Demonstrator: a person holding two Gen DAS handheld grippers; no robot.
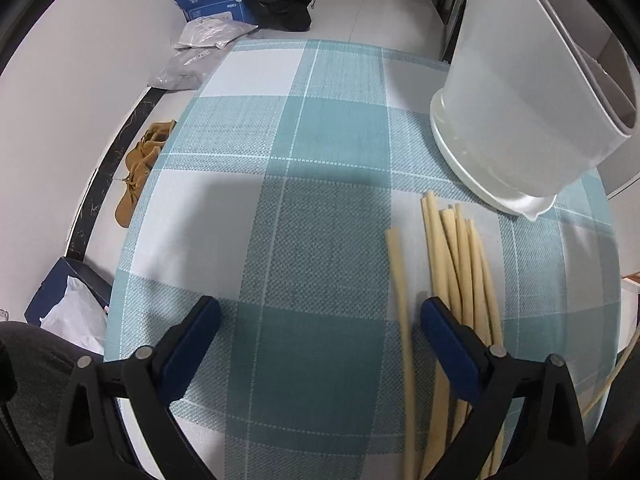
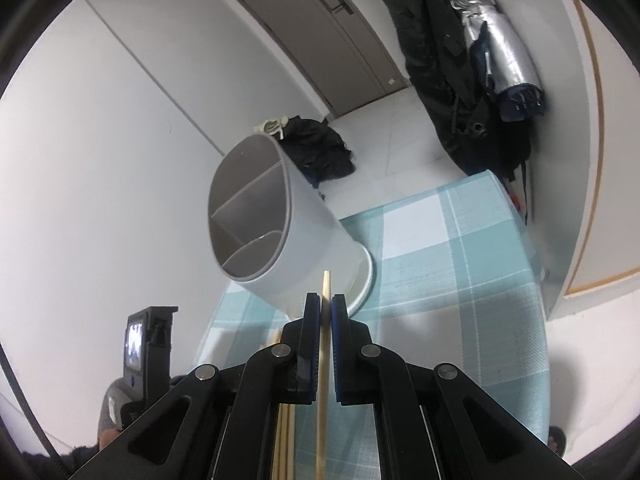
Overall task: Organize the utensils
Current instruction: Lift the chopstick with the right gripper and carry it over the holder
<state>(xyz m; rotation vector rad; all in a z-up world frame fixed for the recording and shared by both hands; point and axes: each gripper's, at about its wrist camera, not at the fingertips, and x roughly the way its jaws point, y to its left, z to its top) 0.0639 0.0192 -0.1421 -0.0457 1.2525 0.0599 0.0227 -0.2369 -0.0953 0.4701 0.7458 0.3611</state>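
A bunch of pale wooden chopsticks (image 1: 460, 260) lies on the teal checked tablecloth (image 1: 320, 140), in front of a white utensil holder (image 1: 520, 100) with divided compartments. My left gripper (image 1: 320, 308) points down over the cloth and is open. Its right finger is over the bunch, and one separate chopstick (image 1: 400, 280) lies just inside that finger. My right gripper (image 2: 326, 304) is shut on a single chopstick (image 2: 326, 288). That chopstick's tip pokes out toward the holder (image 2: 312, 232), whose compartments look empty.
Tan shoes (image 1: 140, 168), a blue box (image 1: 216, 2) and a black bag (image 1: 276, 0) lie on the floor beyond the table's left edge. A door (image 2: 320, 40) and hanging coats (image 2: 460, 80) stand behind. The other hand-held unit (image 2: 148, 344) shows at lower left.
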